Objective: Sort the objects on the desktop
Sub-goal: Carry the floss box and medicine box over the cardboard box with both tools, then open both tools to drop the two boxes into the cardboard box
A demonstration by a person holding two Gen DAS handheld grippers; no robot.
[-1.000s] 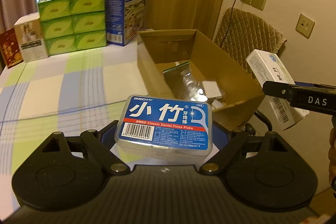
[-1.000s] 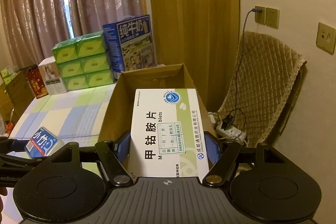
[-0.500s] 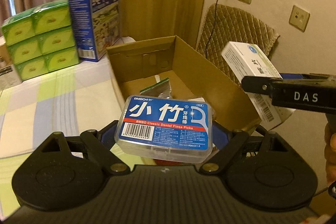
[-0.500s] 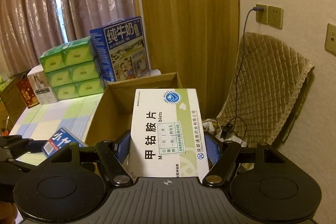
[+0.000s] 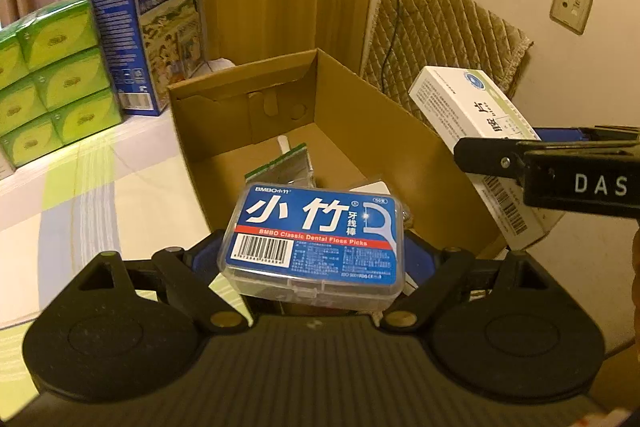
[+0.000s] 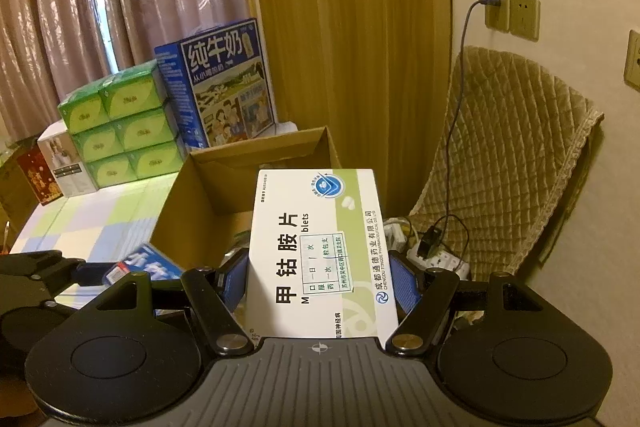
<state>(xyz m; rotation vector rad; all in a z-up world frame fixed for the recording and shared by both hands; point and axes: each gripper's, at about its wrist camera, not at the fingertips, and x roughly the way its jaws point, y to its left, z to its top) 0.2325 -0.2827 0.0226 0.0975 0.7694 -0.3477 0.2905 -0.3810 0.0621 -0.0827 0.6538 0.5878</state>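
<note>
My left gripper [image 5: 314, 259] is shut on a blue dental floss pick box [image 5: 316, 235] and holds it over the near end of an open cardboard box [image 5: 360, 95]. My right gripper [image 6: 320, 279] is shut on a white and green medicine box [image 6: 320, 251], held just beyond the cardboard box's right wall; that medicine box [image 5: 472, 119] also shows in the left wrist view. Inside the cardboard box lie a silver packet [image 5: 286, 167] and a white item [image 5: 372, 187]. The cardboard box [image 6: 208, 195] and floss box [image 6: 148, 267] show in the right wrist view.
A blue milk carton [image 5: 156, 35] and stacked green tissue boxes [image 5: 52, 75] stand at the back of the checked tablecloth [image 5: 100, 195]. A quilted chair [image 6: 508, 155] and a power strip [image 6: 440, 259] are right of the table, by the wall.
Both grippers have moved toward the cardboard box with their loads. The floss box is now over the box's near end and the medicine box is closer to its right wall.
</note>
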